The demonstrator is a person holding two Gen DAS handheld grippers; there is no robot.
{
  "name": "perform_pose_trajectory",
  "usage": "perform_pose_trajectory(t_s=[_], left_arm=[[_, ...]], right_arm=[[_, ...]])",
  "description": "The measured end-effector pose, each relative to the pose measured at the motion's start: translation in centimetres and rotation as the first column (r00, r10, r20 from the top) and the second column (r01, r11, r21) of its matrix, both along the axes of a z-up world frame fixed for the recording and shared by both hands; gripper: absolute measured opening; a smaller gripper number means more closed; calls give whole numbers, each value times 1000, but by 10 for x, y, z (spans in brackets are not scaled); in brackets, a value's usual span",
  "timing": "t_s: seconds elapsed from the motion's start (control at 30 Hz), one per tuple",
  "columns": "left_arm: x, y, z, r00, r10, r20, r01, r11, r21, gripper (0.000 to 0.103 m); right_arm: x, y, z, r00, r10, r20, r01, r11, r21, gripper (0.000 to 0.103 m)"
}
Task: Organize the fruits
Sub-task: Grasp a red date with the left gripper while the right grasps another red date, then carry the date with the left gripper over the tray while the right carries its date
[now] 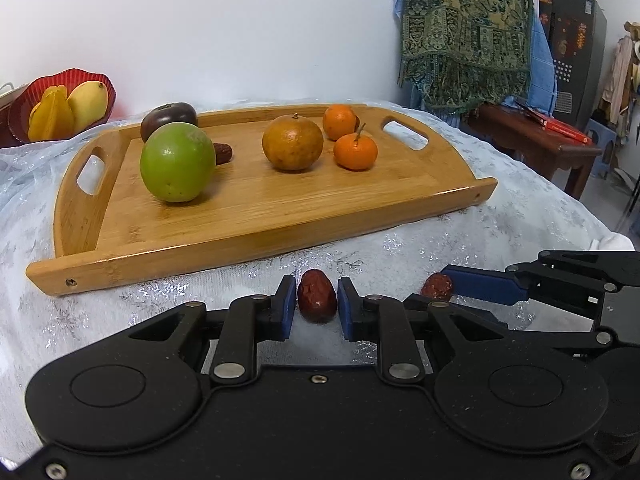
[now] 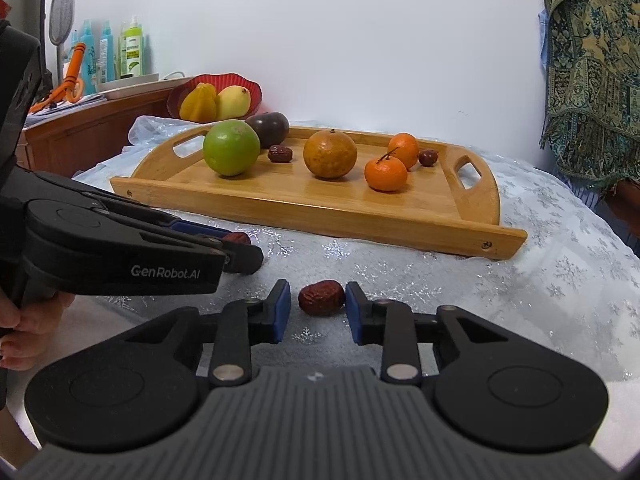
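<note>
Just before the bamboo tray (image 1: 256, 236): wrinkled dark-red oval date (image 1: 317, 296) pinched between left gripper (image 1: 317, 306) pads; another wrinkled date (image 2: 321, 298) between spread right gripper (image 2: 318, 312) pads.

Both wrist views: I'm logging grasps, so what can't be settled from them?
- Left wrist view: whether the left gripper pads actually touch its date; only slivers of gap show.
- Right wrist view: that date is mostly hidden behind the left gripper's fingers.
- Left wrist view: the right gripper only partly shows; its near finger is hidden by the left gripper's body.
</note>
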State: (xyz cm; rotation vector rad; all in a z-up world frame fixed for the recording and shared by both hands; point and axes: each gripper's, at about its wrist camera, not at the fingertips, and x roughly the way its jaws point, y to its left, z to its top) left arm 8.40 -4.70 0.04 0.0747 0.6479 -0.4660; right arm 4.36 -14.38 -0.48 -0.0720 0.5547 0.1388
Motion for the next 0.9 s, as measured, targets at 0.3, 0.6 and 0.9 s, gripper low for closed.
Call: perform_pose_trajectory(t_s=[0.3, 0.6, 0.9], left_arm=[[-3, -2, -2, 1000, 10, 13, -11, 1000, 7, 21], [-1, 0, -1, 1000, 23, 8, -23, 1000, -9, 20], [-7, 3, 5, 997, 51, 58, -50, 999, -18, 18]], right_arm=[[1, 2, -1, 1000, -9, 4, 9, 1000, -4, 34], [4, 4, 0, 999, -35, 12, 35, 999, -2, 29], [7, 1, 4, 996, -83, 26, 82, 996, 31, 29]])
